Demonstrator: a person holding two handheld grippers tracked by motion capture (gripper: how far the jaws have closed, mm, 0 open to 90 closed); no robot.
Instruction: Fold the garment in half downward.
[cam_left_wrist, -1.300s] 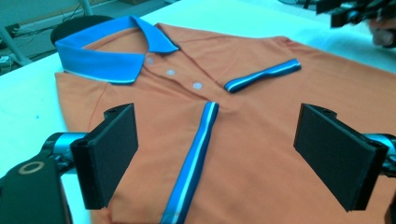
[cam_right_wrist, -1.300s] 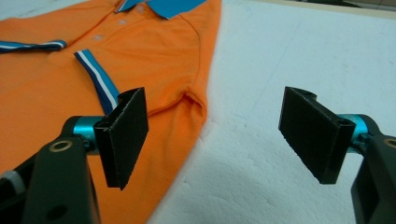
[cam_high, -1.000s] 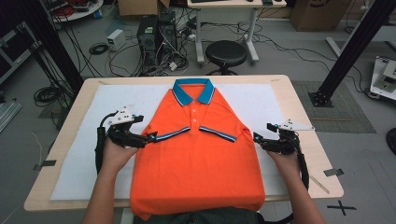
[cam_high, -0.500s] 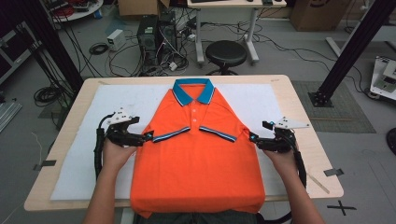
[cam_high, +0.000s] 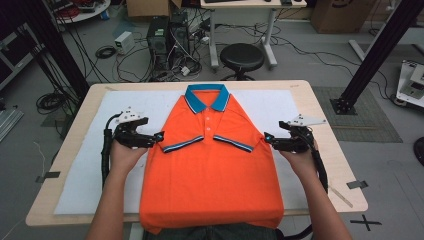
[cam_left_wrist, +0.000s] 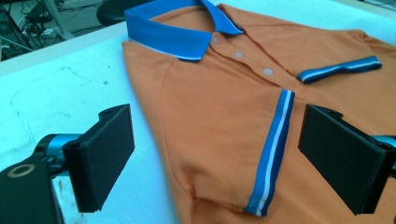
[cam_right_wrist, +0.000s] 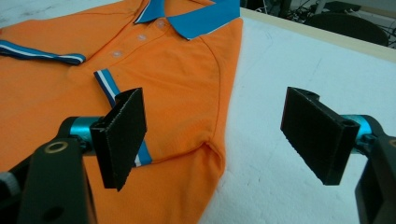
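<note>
An orange polo shirt (cam_high: 210, 170) lies flat at centre frame, sleeves folded inward, on a white mat (cam_high: 90, 175). The left gripper (cam_high: 150, 140) and right gripper (cam_high: 274, 142), jaws wide, flank its folded side edges; gripping them likely comes next.

High view overhead; tool views close, low — share shirt (cam_high: 210, 155).

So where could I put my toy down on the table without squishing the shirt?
The white mat is bare left of the orange shirt, and again right of it, toward the table edge. The strips beside the blue collar are free too. The middle is covered, and both open grippers, left and right, crowd the sleeves.
</note>
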